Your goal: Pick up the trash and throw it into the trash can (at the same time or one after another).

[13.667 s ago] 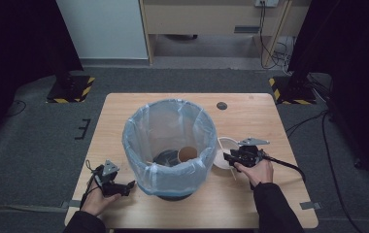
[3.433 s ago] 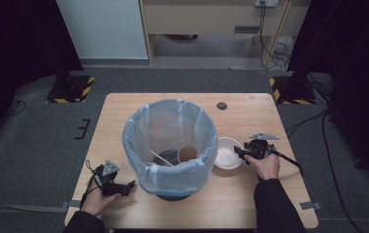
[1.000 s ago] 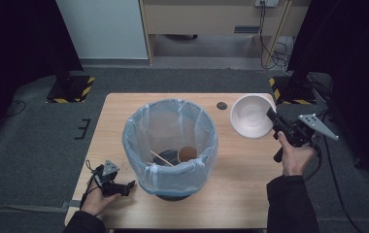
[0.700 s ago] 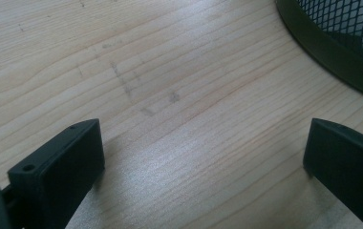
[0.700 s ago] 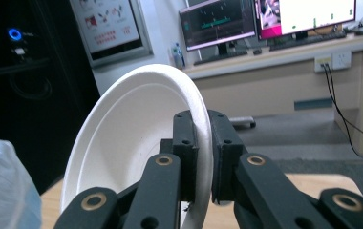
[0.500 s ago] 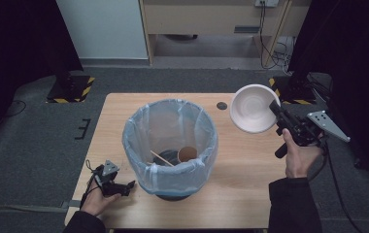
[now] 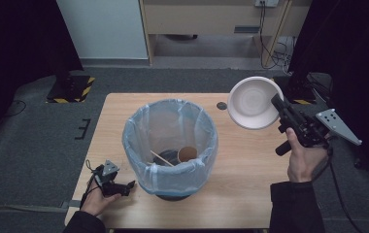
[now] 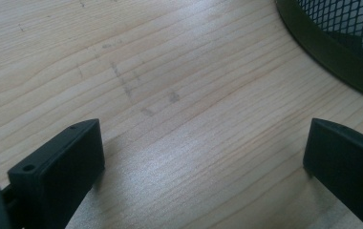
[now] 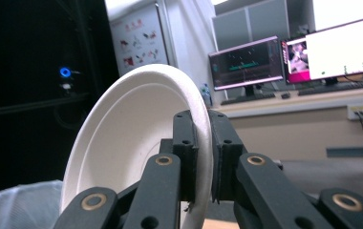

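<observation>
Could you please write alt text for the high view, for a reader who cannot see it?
The right gripper holds a white paper bowl tilted above the table, right of a lined bin.

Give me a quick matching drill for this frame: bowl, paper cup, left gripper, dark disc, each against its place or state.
Things:
1. white bowl
2. brown paper cup
3. left gripper
4. small dark disc

Places or states:
A. jaws open, low over the table beside the bin
B. on the tabletop, at its far edge
D. clamped by its rim in the right gripper, up in the air
C. inside the lined bin

Pairs: 1-D, 2-C, 3-A, 4-B
</observation>
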{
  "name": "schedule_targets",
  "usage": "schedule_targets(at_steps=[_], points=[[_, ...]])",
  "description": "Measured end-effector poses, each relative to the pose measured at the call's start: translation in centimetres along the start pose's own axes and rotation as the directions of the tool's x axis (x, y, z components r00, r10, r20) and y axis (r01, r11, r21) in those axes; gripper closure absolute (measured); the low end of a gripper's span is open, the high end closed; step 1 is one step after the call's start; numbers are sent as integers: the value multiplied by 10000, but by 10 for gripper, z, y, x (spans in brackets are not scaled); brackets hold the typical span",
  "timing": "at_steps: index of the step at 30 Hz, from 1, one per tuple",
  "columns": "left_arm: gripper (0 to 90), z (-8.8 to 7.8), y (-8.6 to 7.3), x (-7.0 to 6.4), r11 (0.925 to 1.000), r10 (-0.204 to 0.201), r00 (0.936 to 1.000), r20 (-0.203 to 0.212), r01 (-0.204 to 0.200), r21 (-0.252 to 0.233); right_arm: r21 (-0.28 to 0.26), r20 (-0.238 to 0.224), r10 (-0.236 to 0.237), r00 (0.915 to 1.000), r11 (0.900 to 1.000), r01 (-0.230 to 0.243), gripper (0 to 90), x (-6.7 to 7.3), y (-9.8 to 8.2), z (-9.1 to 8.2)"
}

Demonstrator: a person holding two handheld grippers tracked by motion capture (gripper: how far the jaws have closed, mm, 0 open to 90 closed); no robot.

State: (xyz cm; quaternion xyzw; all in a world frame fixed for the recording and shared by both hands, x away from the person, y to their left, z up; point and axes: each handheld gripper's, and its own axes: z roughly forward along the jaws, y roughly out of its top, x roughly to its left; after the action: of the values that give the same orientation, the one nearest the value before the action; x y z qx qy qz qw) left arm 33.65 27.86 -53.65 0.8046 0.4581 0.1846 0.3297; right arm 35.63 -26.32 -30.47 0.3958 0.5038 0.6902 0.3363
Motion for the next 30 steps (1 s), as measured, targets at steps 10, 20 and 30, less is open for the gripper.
schedule_targets(at_steps=[10,20,30], points=[[0,0,0,0,10000,0,10000,2,0,-1,-363,-1080,-80,9941,9993,41,836,32,14,2],[0,0,0,0,10000,-2,10000,1,2,-2,87,-2571,-393,9656,9990,430,836,89,12,22],[0,0,0,0,10000,-4,10000,1,4,-2,2050,-3853,-581,9210,9677,1468,803,134,-15,57]])
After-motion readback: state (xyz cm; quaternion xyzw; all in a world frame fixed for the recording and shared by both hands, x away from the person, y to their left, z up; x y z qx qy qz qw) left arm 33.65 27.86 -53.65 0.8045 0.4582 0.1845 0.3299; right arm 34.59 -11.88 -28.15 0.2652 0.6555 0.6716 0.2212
